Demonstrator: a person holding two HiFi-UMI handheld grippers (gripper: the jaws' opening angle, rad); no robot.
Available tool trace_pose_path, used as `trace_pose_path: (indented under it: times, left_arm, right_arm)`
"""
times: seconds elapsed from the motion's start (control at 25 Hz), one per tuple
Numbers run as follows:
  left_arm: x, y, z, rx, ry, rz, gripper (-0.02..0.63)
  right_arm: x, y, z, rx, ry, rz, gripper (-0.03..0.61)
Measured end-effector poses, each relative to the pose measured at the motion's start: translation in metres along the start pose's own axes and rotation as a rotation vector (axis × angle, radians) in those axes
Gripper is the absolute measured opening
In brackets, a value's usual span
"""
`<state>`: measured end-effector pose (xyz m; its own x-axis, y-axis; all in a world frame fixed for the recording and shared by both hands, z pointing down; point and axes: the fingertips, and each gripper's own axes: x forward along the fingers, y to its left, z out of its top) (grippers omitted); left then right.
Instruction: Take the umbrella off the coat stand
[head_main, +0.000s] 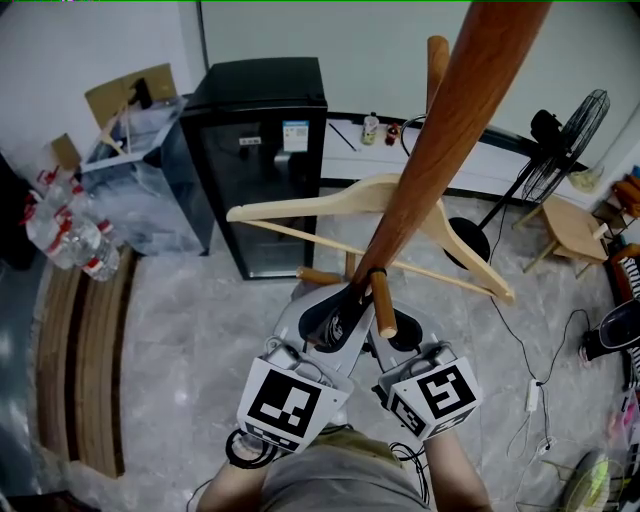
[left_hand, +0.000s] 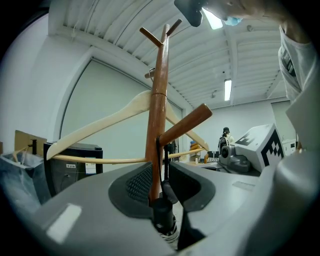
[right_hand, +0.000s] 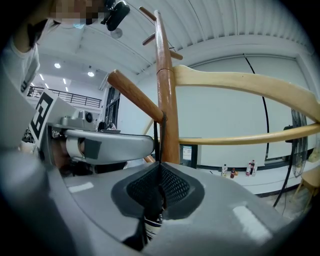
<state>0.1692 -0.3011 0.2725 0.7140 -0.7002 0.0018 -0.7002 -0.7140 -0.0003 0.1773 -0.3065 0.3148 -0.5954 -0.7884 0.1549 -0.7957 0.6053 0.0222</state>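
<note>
Hung by its strap (left_hand: 157, 160) from a peg (head_main: 383, 305) of the stand (head_main: 440, 150): the umbrella (left_hand: 163, 214).
Head view: left gripper (head_main: 335, 320) and right gripper (head_main: 405, 345) side by side at that low peg, hanger (head_main: 330, 205) higher up the stand (umbrella itself hidden beneath both). Left gripper view: jaws apart, the dark handle low between them, strap running up to the peg. Right gripper view: jaws closed on the strap just above the handle.
</note>
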Motion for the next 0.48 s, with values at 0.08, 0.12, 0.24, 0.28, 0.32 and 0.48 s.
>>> trace_pose_path:
  times: [0.08, 0.12, 0.24, 0.28, 0.32, 0.48]
  left_arm:
    - [0.0023, 0.0001, -0.0049, -0.009, 0.01, 0.012, 0.097]
    - [0.0032, 0.0006, -0.0062, -0.01, 0.015, 0.018, 0.097]
    - [0.0059, 0.0039, -0.0077, -0.014, 0.028, 0.034, 0.091]
    - [0.0067, 0.0048, -0.0086, -0.015, 0.033, 0.035, 0.089]
    - [0.0074, 0.0052, -0.0093, -0.014, 0.036, 0.034, 0.089]
    - [0.0086, 0.0063, -0.0097, -0.015, 0.041, 0.04, 0.081]
  right_arm:
    - [-0.0008, -0.0001, -0.0008, -0.002, 0.0, 0.003, 0.005]
    - [-0.0014, -0.0002, -0.0009, -0.003, -0.001, 0.004, 0.005]
    - [-0.0018, -0.0007, -0.0003, -0.004, -0.003, 0.009, 0.005]
    - [-0.0015, -0.0005, -0.0006, -0.005, -0.003, 0.011, 0.005]
    - [-0.0011, 0.0, -0.001, -0.005, -0.002, 0.013, 0.006]
    - [-0.0006, 0.0015, -0.0012, -0.005, 0.001, 0.017, 0.005]
